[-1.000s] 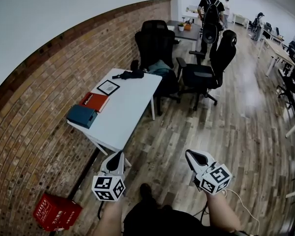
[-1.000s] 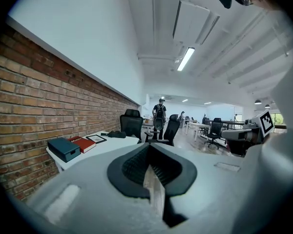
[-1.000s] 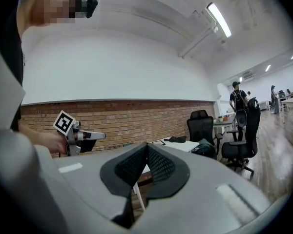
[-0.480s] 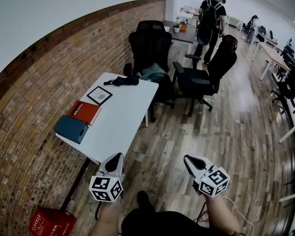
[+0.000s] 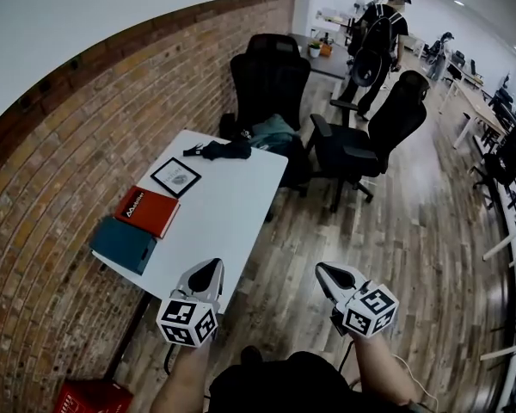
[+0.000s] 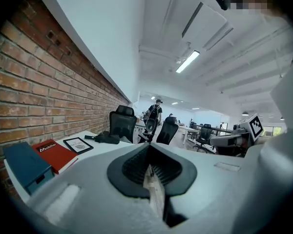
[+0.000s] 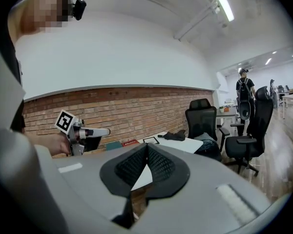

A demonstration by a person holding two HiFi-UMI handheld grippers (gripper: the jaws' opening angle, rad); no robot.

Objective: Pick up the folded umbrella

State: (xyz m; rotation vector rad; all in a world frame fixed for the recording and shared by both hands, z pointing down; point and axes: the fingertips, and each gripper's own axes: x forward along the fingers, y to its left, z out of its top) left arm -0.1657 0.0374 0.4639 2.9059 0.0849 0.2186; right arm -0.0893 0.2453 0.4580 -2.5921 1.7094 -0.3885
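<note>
The folded black umbrella (image 5: 226, 150) lies at the far end of the white table (image 5: 232, 205), close to the brick wall; it also shows small in the left gripper view (image 6: 107, 138) and the right gripper view (image 7: 177, 135). My left gripper (image 5: 211, 269) hovers at the table's near corner, jaws shut with nothing between them. My right gripper (image 5: 322, 273) is held over the wooden floor to the right of the table, also shut and empty. Both are far short of the umbrella.
On the table lie a framed picture (image 5: 175, 176), a red book (image 5: 147, 212) and a teal box (image 5: 123, 244). Two black office chairs (image 5: 273, 76) (image 5: 380, 129) stand beyond the table, one with a teal cloth. A person with a backpack (image 5: 377, 37) stands farther back. A red crate (image 5: 90, 398) sits by the wall.
Both grippers and the head have moved forward toward the table; the table now looks nearer and the left gripper has reached its near corner. The person at the back has shifted right.
</note>
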